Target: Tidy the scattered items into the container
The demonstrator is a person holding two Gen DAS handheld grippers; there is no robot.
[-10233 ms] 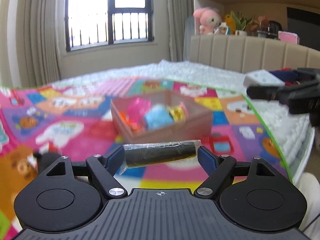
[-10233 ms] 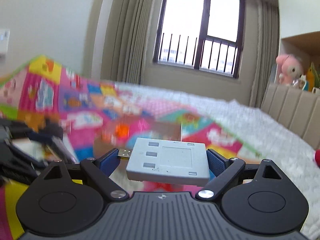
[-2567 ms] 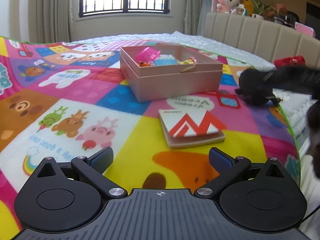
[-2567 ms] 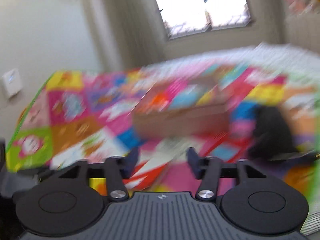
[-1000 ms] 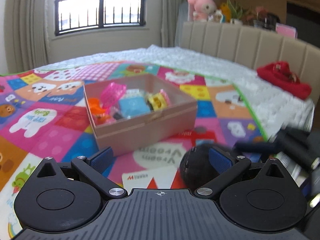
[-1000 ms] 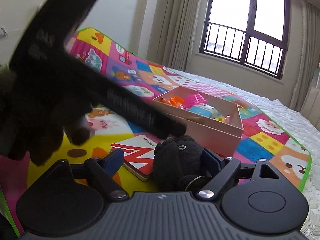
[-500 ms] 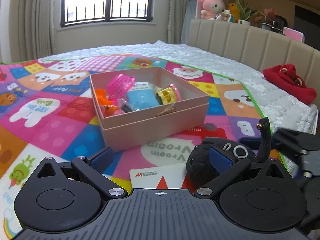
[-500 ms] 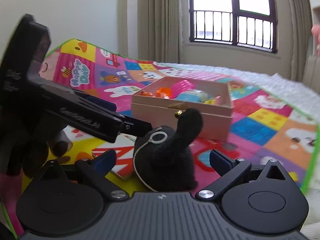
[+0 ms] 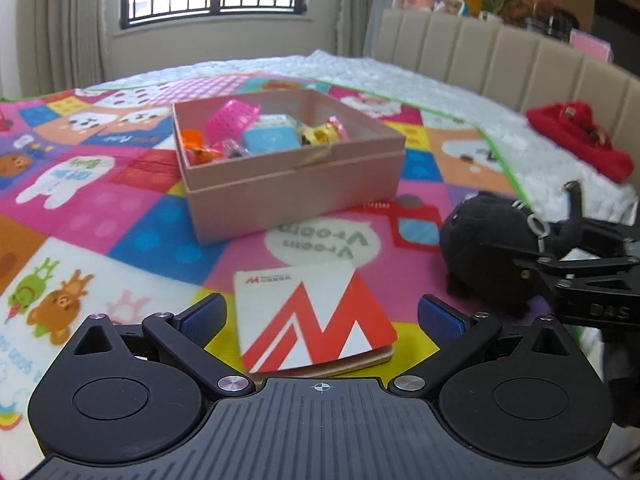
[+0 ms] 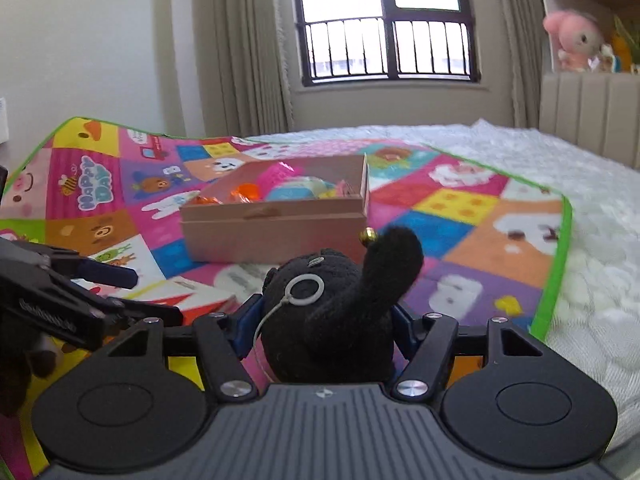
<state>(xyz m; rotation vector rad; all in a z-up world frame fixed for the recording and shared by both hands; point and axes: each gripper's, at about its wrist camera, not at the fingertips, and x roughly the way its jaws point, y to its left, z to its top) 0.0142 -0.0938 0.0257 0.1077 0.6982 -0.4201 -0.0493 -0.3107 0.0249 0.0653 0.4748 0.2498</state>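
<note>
Nearest you, your right claw [image 10: 324, 326] is closing around the black plush toy [image 10: 336, 320], its blue pads already against the toy's flanks and the toy sitting between the jaws on the play mat [image 10: 472, 236], near the mat's green-edged right side; I judge the grip nearly set but the lift not begun. Your left claw [image 9: 320, 316] hangs released, jaws wide and nothing between the pads, with the red-and-white booklet [image 9: 312, 312] lying flat on the mat just beyond them. Further out stands the pink box [image 9: 288, 184], already holding a pink basket, a blue item, orange pieces and a yellow one, so part of the tidying looks done; what is left, as far as you can see, is the plush toy and the booklet. The left wrist view gives you the toy from the side with the right claw's fingers reaching along it, the whole cover of the booklet, and a red bundle [image 9: 580, 140] on the white bedspread toward the headboard, which may or may not count as yours to tidy. The right wrist view shows the pads pressing the plush, the ring and small gold bell on it, and only a corner of the booklet behind the left claw's arm
</note>
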